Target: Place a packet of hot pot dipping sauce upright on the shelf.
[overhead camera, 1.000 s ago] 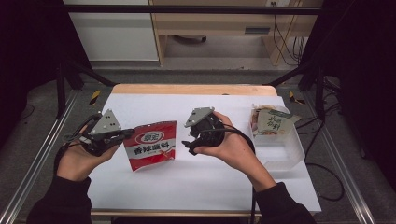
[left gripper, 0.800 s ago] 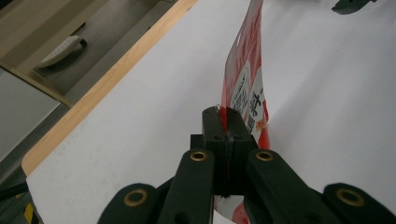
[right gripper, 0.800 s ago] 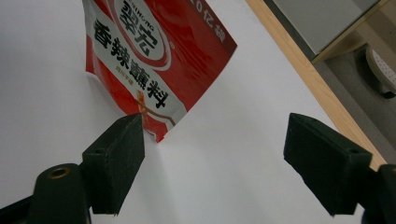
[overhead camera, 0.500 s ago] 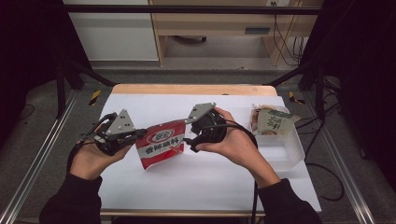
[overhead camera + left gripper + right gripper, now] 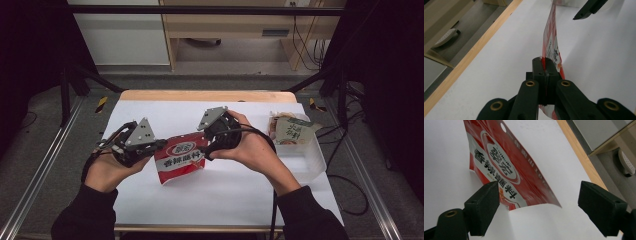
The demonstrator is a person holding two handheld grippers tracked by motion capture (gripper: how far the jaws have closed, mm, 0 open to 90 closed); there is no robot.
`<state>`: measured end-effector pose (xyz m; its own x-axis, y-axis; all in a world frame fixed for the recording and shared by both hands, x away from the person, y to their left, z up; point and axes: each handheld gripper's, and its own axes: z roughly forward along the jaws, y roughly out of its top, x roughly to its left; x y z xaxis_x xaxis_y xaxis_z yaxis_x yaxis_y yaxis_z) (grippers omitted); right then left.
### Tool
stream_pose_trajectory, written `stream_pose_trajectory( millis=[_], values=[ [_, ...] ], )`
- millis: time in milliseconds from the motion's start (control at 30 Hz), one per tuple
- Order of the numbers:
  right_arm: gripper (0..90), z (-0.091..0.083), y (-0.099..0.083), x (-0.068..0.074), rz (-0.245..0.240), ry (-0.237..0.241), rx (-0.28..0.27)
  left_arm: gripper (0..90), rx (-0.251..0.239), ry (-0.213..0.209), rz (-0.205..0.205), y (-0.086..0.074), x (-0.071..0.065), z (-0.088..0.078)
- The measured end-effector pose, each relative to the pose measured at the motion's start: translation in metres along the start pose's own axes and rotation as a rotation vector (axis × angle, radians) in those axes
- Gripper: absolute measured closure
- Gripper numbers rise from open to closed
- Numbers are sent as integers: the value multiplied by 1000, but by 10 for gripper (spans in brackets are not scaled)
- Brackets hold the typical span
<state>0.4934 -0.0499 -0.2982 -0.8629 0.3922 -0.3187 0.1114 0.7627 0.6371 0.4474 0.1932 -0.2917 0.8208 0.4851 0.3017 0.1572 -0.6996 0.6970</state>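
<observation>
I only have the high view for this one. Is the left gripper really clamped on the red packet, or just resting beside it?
Observer: Clamped. In the left gripper view the left gripper has its jaws shut on the edge of the red packet, which stands on edge beyond them.
Operator: And the right gripper, has it got hold too?
Observer: No. In the right gripper view the right gripper has its jaws wide apart, with the packet's corner between them and neither pad pressing on it.
Operator: Any detail on the packet that I can't see?
Observer: The right gripper view shows a punched hang hole near its far edge.
</observation>
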Motion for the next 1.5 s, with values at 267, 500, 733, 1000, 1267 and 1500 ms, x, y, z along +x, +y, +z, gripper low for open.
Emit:
stream_pose_trajectory(
  millis=[267,500,733,1000,1267,1500],
  values=[
    [306,16,5,-3,-52,65,39,900,-7,-9,16,6,-1,1],
    [578,26,4,-4,-97,108,89,900,-16,-15,12,6,-2,1],
    [850,26,1,-2,-92,144,91,900,-21,-21,-30,2,3,4],
    [897,25,4,-3,-76,172,118,842,-46,-19,-79,-4,10,8],
    [898,15,9,-15,-54,145,130,342,-87,32,-124,-14,13,13],
    [898,-1,8,-29,-36,89,118,170,-82,48,-158,-28,11,19]
  ],
)
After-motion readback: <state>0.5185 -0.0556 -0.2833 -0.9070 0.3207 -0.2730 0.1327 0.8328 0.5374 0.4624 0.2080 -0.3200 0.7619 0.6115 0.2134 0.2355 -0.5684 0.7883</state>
